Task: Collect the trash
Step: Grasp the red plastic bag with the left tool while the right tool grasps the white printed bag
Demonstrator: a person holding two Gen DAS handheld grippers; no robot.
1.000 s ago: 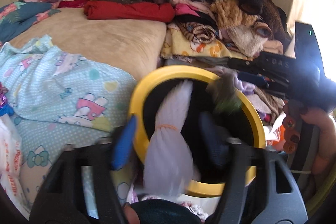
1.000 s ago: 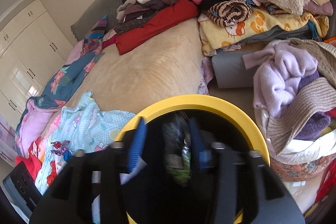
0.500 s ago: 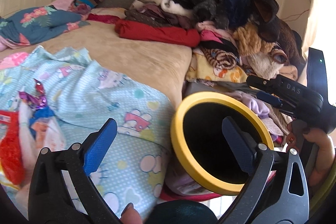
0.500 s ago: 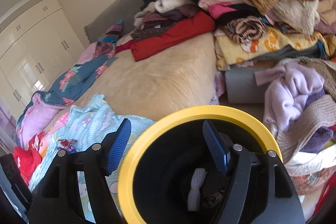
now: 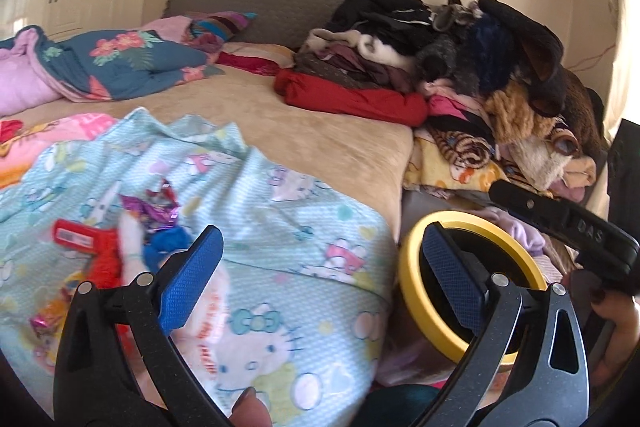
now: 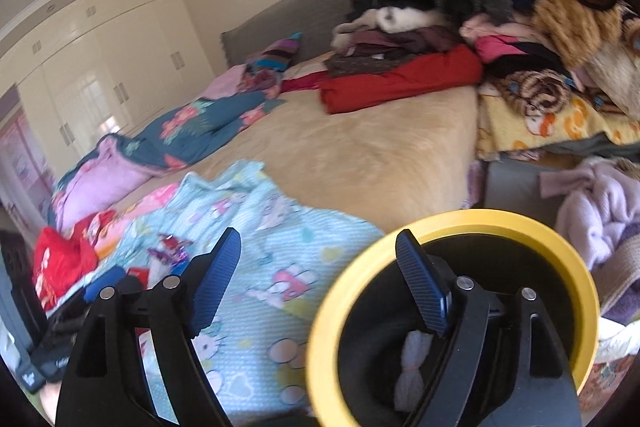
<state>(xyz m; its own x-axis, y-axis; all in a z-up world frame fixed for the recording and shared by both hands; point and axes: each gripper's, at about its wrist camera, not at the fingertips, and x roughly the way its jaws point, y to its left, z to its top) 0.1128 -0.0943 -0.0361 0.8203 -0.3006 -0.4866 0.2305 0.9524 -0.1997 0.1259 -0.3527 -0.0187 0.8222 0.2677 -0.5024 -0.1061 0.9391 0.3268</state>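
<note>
A black bin with a yellow rim point(image 5: 406, 291) stands at the bed's right side. In the right wrist view a white tied bag point(image 6: 412, 363) lies inside the bin point(image 6: 452, 221). Loose wrappers lie on the light-blue cartoon sheet point(image 5: 288, 227): a red one point(image 5: 80, 239), a shiny purple one point(image 5: 154, 211) and a blue piece point(image 5: 168, 243). My left gripper point(image 5: 320, 231) stands wide open over the sheet's edge, nothing between its fingers. My right gripper point(image 6: 318, 235) hovers at the bin's left rim with its jaws opening and empty.
Piled clothes point(image 5: 460, 39) and a folded red garment point(image 5: 352, 99) fill the bed's far right. A floral quilt point(image 5: 112, 63) lies at the far left, before white wardrobes. A lavender sweater point(image 6: 596, 211) sits beside the bin. A hand point(image 5: 616, 315) holds the other gripper's body.
Both grippers let go over the bin: the white bag and a greenish wrapper dropped in. Both jaws opened wide, and both views swung left and up toward the sheet.
</note>
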